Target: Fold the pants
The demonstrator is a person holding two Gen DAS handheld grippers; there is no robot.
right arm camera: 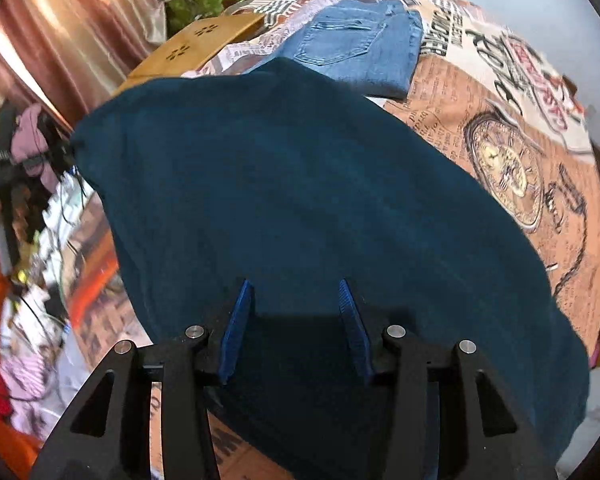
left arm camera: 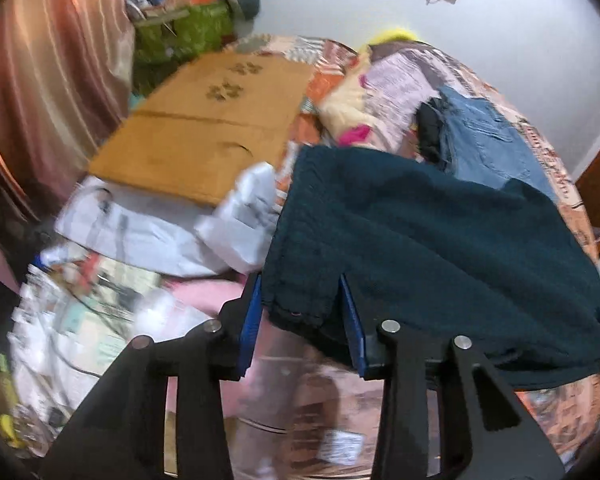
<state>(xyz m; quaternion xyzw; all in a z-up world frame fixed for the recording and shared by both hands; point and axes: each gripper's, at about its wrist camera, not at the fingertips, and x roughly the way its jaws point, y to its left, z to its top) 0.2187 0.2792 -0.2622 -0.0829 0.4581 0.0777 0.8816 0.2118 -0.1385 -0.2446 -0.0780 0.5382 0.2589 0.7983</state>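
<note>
Right now my left tool (left arm camera: 300,320) has its jaws apart with the hem corner of the dark teal pants (left arm camera: 420,232) between them, not visibly pinched, and my right tool (right arm camera: 296,320) hovers with jaws apart over the same cloth. The pants lie spread on the bed (right arm camera: 500,152), overlapping the folded jeans (right arm camera: 360,52). I judge that closing too shallow would let the corner slip, or I could drag the jeans along.

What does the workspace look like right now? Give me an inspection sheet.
Surface: bed cover with newspaper print, mostly under cloth.
Job's things: dark teal pants spread flat; corner lies between the left pads.
Clutter: folded jeans, cardboard sheet, white bags.
Grippers: left hand-held gripper open around the pants' edge; right hand-held gripper open above the pants.
Cables: thin wires at the left.
Surroundings: pink curtain, pale wall.
</note>
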